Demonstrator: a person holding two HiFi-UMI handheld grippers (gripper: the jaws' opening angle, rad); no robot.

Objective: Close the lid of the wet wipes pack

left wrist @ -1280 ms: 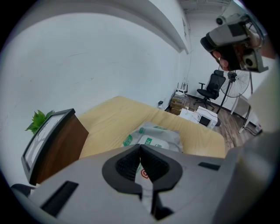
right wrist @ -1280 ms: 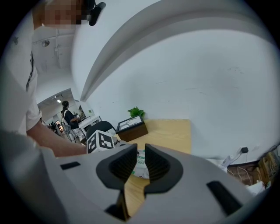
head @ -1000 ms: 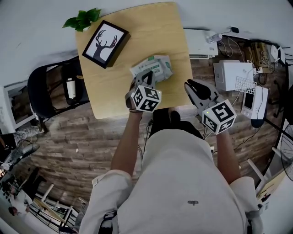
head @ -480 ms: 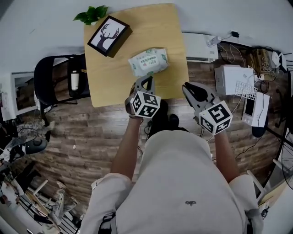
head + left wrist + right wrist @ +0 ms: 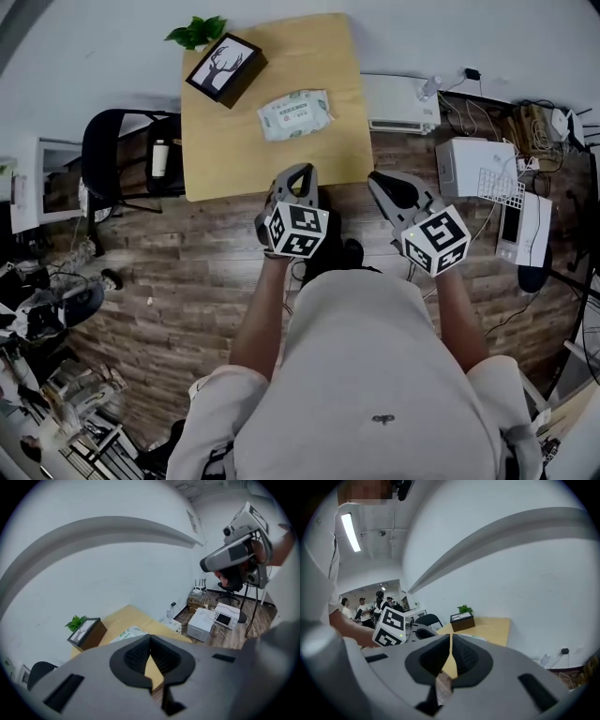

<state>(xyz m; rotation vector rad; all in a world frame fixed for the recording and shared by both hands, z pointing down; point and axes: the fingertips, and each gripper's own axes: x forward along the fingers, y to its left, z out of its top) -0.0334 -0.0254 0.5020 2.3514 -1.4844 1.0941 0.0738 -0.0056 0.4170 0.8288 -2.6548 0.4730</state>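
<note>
Wet wipes pack (image 5: 294, 114) lies on the surface (image 5: 225, 159), well apart from my left gripper (image 5: 300, 173), jaws together and empty, and my right gripper (image 5: 382, 183), jaws just closing on nothing; risk: an unevenly pressed lid may spring open.

White-green wet wipes pack (image 5: 294, 114) lies flat on table (image 5: 234, 159).

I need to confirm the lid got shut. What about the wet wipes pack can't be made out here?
Lid shut or not: head view, wet wipes pack too small.
Its near part: left gripper view, covered by the left gripper.
Most of it: right gripper view, behind the right gripper, whose empty jaws have just been closing.
</note>
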